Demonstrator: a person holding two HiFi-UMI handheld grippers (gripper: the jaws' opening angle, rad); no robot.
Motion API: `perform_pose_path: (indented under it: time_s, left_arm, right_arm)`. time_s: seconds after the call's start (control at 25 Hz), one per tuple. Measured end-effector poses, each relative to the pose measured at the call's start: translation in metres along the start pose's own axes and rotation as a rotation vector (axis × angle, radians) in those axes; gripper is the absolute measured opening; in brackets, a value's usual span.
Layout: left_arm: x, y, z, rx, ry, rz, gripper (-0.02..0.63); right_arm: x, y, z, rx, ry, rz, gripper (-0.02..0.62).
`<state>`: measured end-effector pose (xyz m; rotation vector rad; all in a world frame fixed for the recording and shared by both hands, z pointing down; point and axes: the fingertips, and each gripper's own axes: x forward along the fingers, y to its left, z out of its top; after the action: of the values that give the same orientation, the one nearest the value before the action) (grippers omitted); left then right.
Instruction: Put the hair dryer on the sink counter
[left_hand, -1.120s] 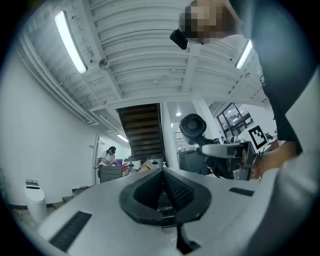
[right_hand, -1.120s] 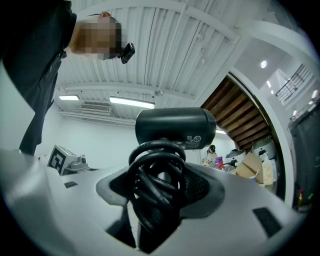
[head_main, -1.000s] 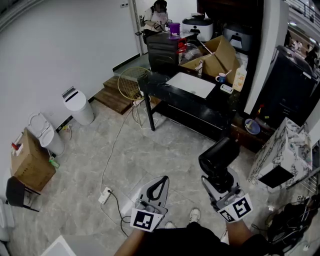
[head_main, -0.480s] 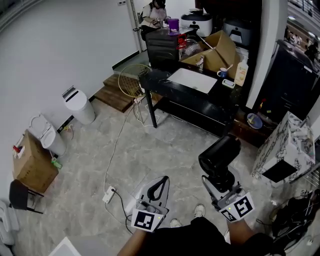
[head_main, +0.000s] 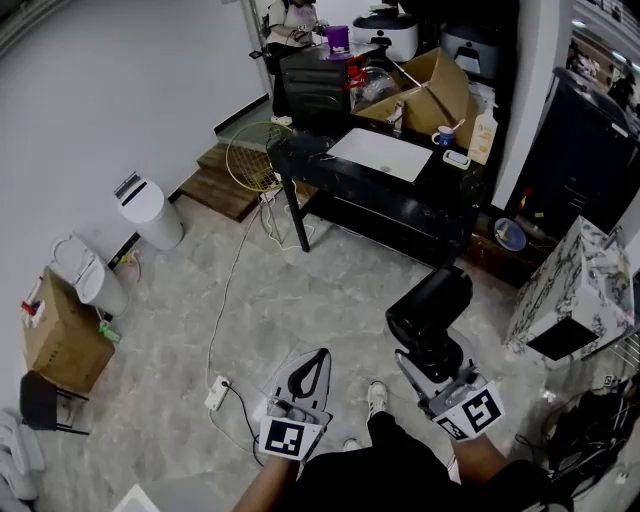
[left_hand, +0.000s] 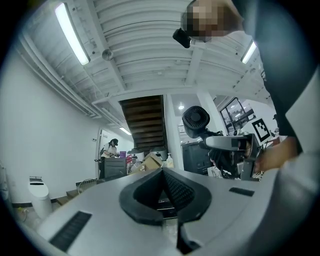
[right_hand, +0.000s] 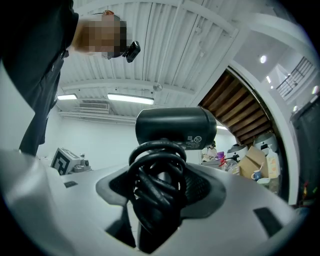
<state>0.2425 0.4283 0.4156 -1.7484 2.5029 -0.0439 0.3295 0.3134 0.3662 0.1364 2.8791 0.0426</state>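
The black hair dryer (head_main: 430, 308) stands upright in my right gripper (head_main: 428, 358), which is shut on its handle low in the head view. In the right gripper view, its barrel (right_hand: 175, 128) sits above the jaws with its coiled black cord (right_hand: 157, 187) wound around the handle between them. My left gripper (head_main: 319, 357) hangs beside it to the left, shut with nothing in it (left_hand: 162, 172). The left gripper view also shows the hair dryer (left_hand: 196, 120) off to the right. A black counter (head_main: 425, 197) with a white rectangular basin (head_main: 380, 154) stands ahead across the floor.
A cardboard box (head_main: 432, 98), a mug and a bottle crowd the counter's far end. A power strip (head_main: 217, 392) and its cable lie on the floor to the left. White bins (head_main: 148, 212) line the left wall. A marbled box (head_main: 575, 300) stands to the right. A person (head_main: 288, 20) is far back.
The whole view has slid forward: the counter and floor things sit slightly nearer and lower. Both grippers keep the same pose, the right one still holding the hair dryer.
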Motion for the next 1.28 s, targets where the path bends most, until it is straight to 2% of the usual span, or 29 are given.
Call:
perform_pose_path:
  time_s: [0.24, 0.52, 0.8, 0.92, 1.28]
  left_arm:
    - [0.057, 0.025, -0.003, -0.007, -0.007, -0.017, -0.005]
    - [0.135, 0.05, -0.02, -0.033, 0.018, -0.029, -0.005]
    - [0.208, 0.06, -0.015, -0.042, 0.007, -0.049, -0.005]
    - [0.227, 0.071, -0.014, -0.03, -0.008, -0.04, -0.005]
    - [0.27, 0.127, -0.014, -0.074, -0.034, 0.003, -0.005]
  right_arm:
    - [0.034, -0.056, -0.015, 0.04, 0.004, -0.048, 0.264]
    - [0.071, -0.118, -0.026, -0.051, 0.043, -0.06, 0.265]
    - [0.104, -0.178, -0.037, -0.036, 0.046, -0.062, 0.265]
    - [0.116, -0.198, -0.041, -0.035, 0.043, -0.064, 0.265]
    - [0.171, -0.231, -0.068, -0.033, 0.062, -0.066, 0.265]
